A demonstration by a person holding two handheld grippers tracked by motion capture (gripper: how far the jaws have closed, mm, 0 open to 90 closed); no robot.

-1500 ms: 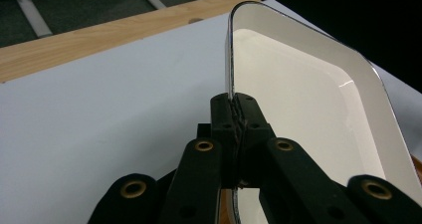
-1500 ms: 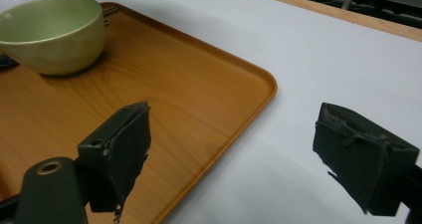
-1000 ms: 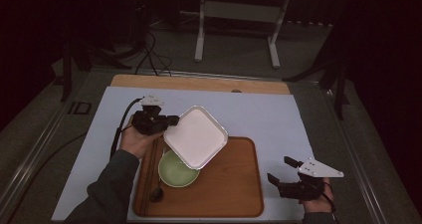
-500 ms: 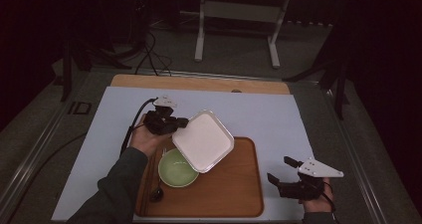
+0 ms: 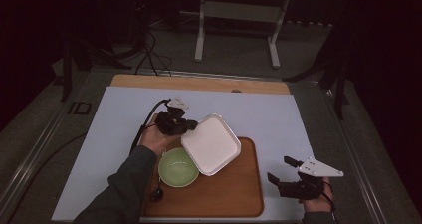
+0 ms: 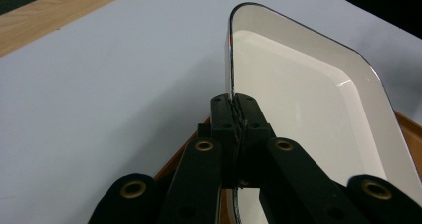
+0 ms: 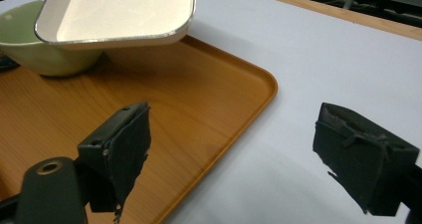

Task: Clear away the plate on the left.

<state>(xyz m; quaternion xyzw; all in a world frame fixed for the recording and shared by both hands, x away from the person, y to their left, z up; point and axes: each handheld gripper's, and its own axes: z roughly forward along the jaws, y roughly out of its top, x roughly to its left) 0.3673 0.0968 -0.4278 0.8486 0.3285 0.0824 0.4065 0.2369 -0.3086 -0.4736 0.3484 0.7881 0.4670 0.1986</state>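
We hold the white tray (image 5: 211,144) by its rim in our left gripper (image 5: 175,123), lifted over the wooden tray (image 5: 224,189)

From the high view we see the white tray tilted above the wooden tray's far left part, overlapping the green bowl (image 5: 178,167), with a dark spoon (image 5: 157,193) lying beside the bowl and our right gripper (image 5: 284,172) resting well apart on the white mat (image 5: 119,119); the left gripper view brings what that misses, the two jaws pressed tight together on the thin dark-edged rim of the white tray (image 6: 308,94); the right gripper view adds its own jaws standing wide apart with nothing between them, and the white tray (image 7: 124,10) seen from low down, hanging clear above the wooden tray (image 7: 199,109) and just over the green bowl (image 7: 45,55)
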